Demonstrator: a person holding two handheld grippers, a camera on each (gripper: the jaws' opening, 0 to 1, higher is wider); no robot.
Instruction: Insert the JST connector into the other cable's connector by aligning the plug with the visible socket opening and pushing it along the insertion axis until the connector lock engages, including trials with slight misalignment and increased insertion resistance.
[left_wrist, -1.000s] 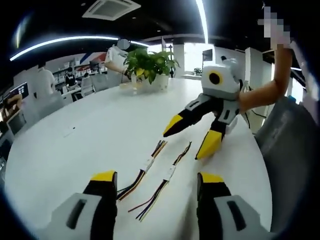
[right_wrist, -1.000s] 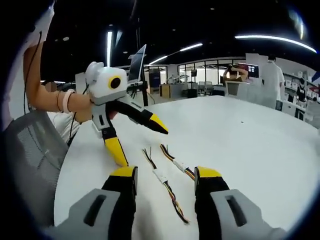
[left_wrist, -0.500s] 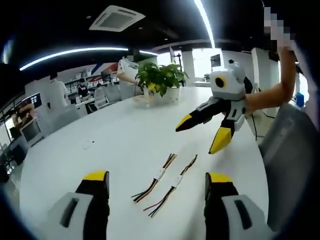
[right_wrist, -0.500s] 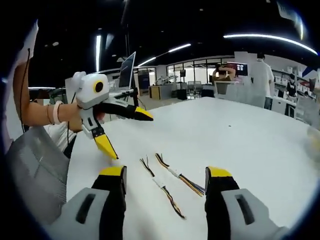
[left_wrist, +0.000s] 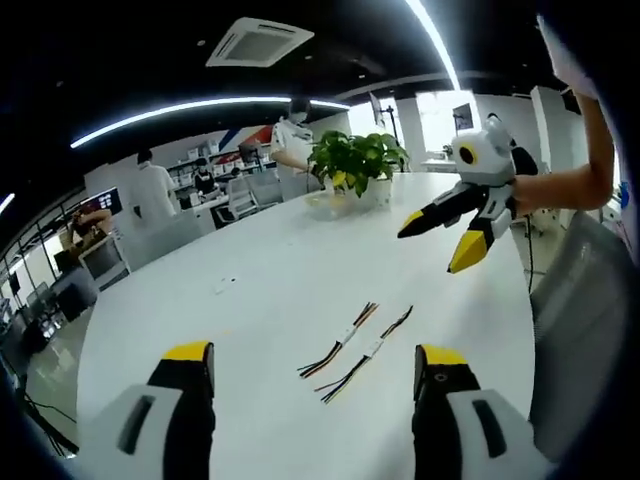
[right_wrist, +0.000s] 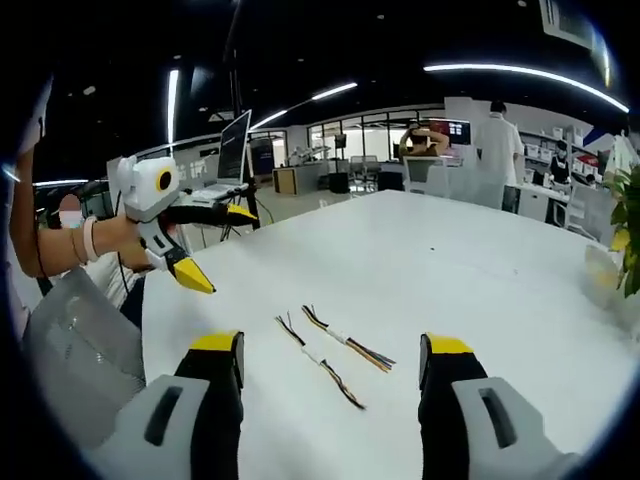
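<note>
Two short multicoloured cables, each with a white JST connector at its middle, lie side by side on the white table. In the left gripper view they are the left cable (left_wrist: 341, 341) and the right cable (left_wrist: 369, 351). In the right gripper view they show as the near cable (right_wrist: 318, 361) and the far cable (right_wrist: 346, 343). My left gripper (left_wrist: 313, 378) hangs open above the table, well short of the cables. My right gripper (right_wrist: 331, 365) is open too, raised over them. The right gripper (left_wrist: 450, 234) appears across the table in the left gripper view; the left gripper (right_wrist: 218, 246) appears in the right gripper view.
A potted plant (left_wrist: 358, 160) stands at the far side of the round white table (left_wrist: 260, 290). A grey chair (right_wrist: 75, 340) sits by the table edge beside the person's arm (right_wrist: 55, 245). People and desks fill the office behind.
Both grippers have lifted and pulled back from the cables, so the cables look smaller and farther. The cables have not moved on the table.
</note>
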